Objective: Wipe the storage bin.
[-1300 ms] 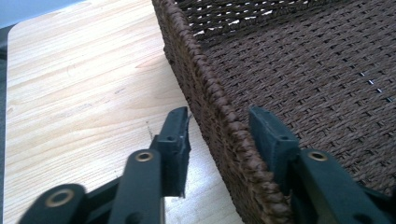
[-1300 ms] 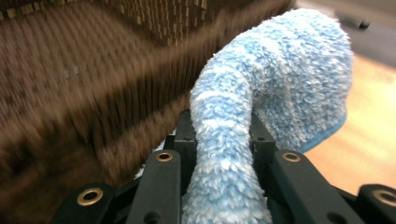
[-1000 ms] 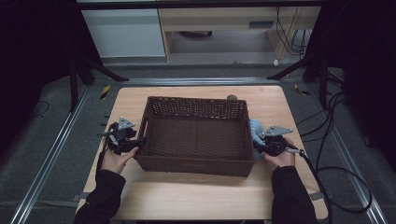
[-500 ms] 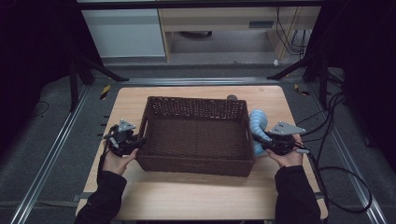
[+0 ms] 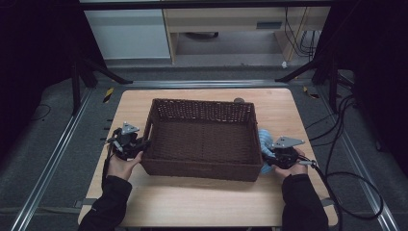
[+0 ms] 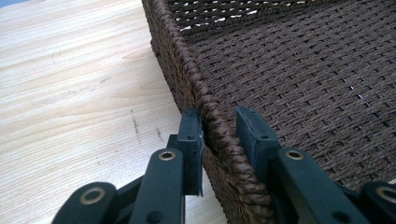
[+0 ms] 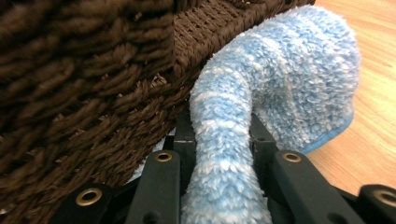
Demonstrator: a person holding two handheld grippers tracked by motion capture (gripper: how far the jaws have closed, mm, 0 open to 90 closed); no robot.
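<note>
A dark brown woven basket (image 5: 202,137) sat in the middle of a pale wooden table (image 5: 288,103), its inside bare; the person's forearms came in from the near edge, one gripper at each end of the basket. The left gripper (image 5: 129,143) had just been closing its jaws, and they straddled the braided rim of the basket's left wall, one jaw outside and one inside, pressed against the weave (image 6: 219,126). The right gripper (image 5: 281,156) was clamped on a fluffy light blue sock (image 7: 261,107); the sock lay outside the basket, touching its right wall, on the table; its far end bulged just beyond the jaws.
</note>
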